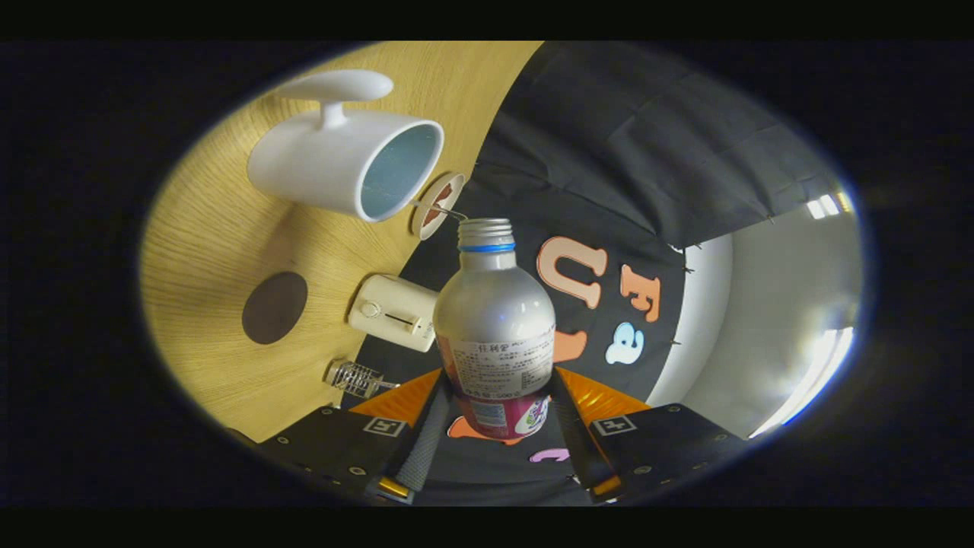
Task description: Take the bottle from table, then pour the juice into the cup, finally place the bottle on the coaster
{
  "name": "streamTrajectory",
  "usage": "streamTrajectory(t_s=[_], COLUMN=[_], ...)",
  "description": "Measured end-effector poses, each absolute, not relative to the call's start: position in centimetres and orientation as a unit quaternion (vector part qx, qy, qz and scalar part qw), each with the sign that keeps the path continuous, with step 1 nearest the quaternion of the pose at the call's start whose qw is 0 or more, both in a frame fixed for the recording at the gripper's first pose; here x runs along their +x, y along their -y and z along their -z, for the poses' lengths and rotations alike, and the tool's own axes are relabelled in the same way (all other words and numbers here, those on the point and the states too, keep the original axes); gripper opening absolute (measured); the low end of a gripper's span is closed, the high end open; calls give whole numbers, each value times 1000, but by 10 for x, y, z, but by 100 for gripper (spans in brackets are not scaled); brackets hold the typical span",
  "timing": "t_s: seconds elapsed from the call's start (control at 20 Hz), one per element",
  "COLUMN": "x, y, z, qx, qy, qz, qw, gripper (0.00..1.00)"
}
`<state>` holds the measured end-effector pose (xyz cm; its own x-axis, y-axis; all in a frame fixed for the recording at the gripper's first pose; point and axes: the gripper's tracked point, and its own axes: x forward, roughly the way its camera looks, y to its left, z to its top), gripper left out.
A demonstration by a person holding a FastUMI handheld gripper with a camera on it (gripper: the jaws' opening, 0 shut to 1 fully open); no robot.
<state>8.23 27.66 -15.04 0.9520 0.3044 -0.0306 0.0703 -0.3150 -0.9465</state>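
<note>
Claw point(498, 426) clamped on the bottle point(494, 320), tipped toward the cup point(346, 160); pouring step, I reckon. Next: mouth over rim, tilt further.

Wooden table point(221, 228) meets black cloth wall point(609, 152), bright lights beyond

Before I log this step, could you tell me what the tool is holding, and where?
The tool holds the bottle, both fingers pressing its lower body.

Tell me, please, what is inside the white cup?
The cup's pale blue inner wall shows bare; its bottom is out of sight. The gripper holds the bottle tilted toward it.
</note>
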Motion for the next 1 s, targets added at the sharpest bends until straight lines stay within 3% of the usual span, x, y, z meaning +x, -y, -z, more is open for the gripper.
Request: streamTrajectory(t_s=[0.5, 1.0], x=[86, 82], y=[-280, -277], z=[149, 169], qx=[-817, -804], qy=[127, 104], qz=[-107, -125], qw=[553, 571], gripper=[74, 74])
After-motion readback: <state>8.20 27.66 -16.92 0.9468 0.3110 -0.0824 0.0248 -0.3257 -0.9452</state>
